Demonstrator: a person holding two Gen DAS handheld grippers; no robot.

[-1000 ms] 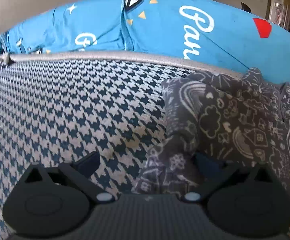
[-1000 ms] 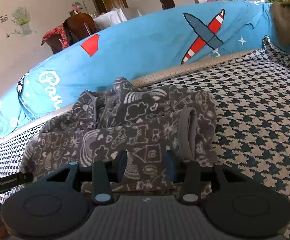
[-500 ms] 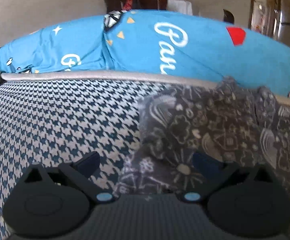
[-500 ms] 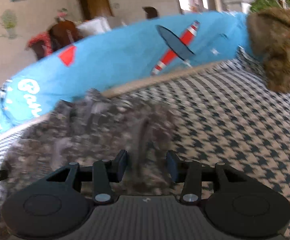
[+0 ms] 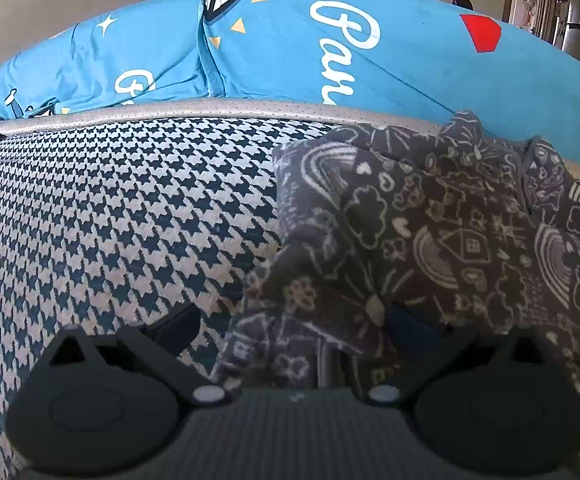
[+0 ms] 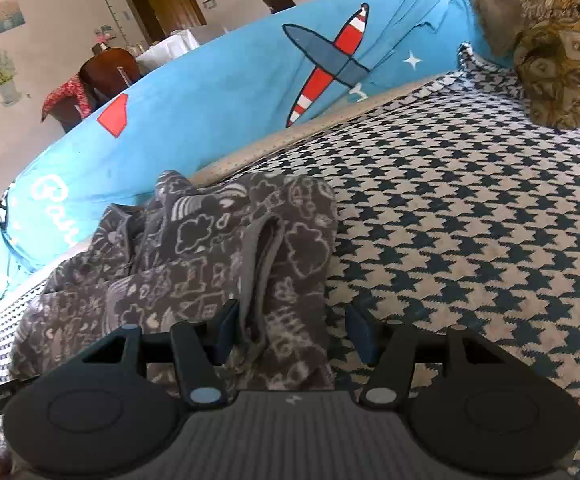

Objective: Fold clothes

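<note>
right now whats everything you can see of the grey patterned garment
The grey garment is soft, fleece-like, printed with pale doodles: clouds, houses, rainbows. It lies crumpled on the houndstooth cover, against the blue cushion, a banded cuff or hem facing up. Its edges sit between the open fingers of the right gripper and left gripper.

A houndstooth-patterned surface (image 6: 469, 220) in navy and cream runs up to a bright blue cover (image 6: 230, 92) printed with an aeroplane. Behind stand beige walls (image 6: 50, 8) with flower stickers, a wooden door (image 6: 170, 4), and a dark chair (image 6: 106, 68).
</note>
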